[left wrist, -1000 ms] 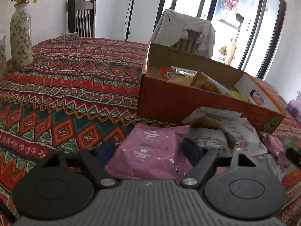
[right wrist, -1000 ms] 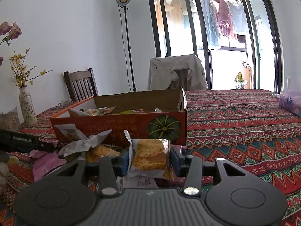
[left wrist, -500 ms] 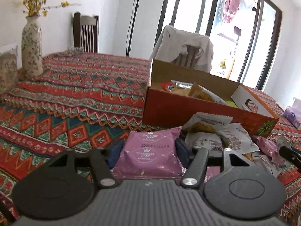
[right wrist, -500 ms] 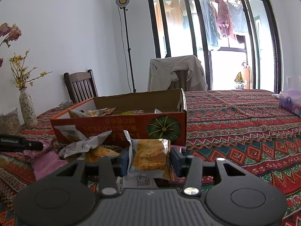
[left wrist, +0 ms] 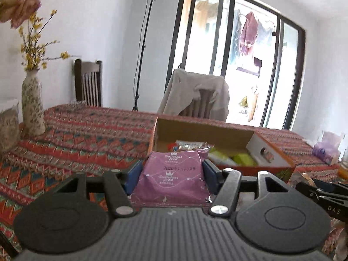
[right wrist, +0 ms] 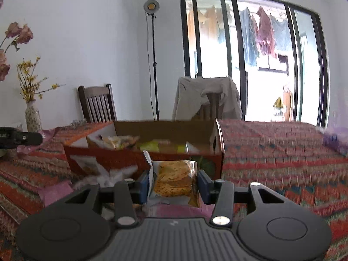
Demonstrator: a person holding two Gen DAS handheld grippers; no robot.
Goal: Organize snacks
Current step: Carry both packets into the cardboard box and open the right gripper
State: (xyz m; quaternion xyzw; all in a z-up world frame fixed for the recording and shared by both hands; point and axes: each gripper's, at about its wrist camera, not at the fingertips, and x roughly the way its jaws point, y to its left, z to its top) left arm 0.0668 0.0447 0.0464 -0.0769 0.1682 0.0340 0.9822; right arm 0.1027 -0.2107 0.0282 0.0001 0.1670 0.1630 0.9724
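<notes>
Left gripper (left wrist: 171,175): jaws clamped on purple snack packet (left wrist: 171,177), cardboard box (left wrist: 204,130) at 12 o'clock. Right gripper (right wrist: 173,180): jaws clamped on clear cracker packet (right wrist: 173,179), just before the box (right wrist: 165,128).

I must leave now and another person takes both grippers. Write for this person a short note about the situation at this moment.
Left gripper: shut on the purple snack pack, held up in front of the cardboard box.
Right gripper: shut on the clear cracker pack, near the box's front wall.
Done: several snacks already lie inside the box.
Left: drop both held packs into the box, then collect the loose packets on the tablecloth in front of it.
</notes>
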